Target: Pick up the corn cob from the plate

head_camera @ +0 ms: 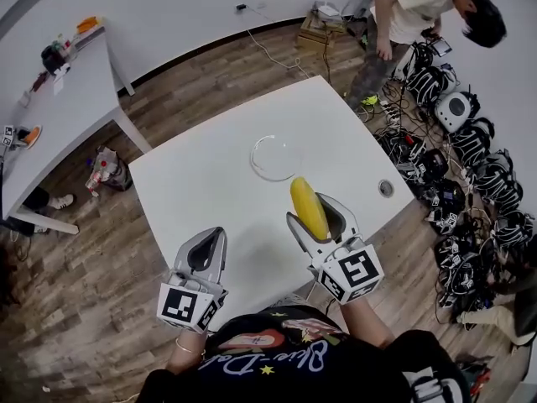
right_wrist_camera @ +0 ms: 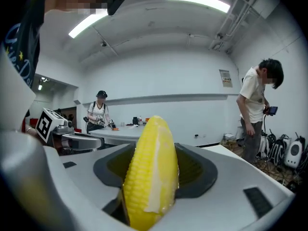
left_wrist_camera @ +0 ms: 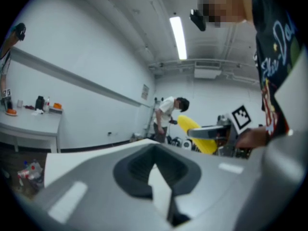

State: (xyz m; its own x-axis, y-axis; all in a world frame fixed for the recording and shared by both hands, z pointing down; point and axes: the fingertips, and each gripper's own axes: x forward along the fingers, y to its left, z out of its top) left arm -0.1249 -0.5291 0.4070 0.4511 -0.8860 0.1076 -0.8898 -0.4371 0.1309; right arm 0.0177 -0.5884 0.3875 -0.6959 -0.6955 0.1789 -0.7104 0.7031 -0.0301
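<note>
The yellow corn cob (head_camera: 309,207) is clamped in my right gripper (head_camera: 315,211), held in the air above the white table (head_camera: 201,183), near its front edge. In the right gripper view the corn cob (right_wrist_camera: 150,170) stands upright between the two grey jaws and fills the gap. The clear glass plate (head_camera: 275,158) lies bare on the table beyond the cob. My left gripper (head_camera: 204,254) hovers over the table's front left part with its jaws together and nothing in them. From the left gripper view the corn cob (left_wrist_camera: 197,131) shows off to the right.
A person (head_camera: 411,15) stands past the table's far right corner. Headsets and cables (head_camera: 470,183) cover the floor on the right. A second white table (head_camera: 50,107) with small items stands at the left. A round cable port (head_camera: 385,188) sits by the table's right edge.
</note>
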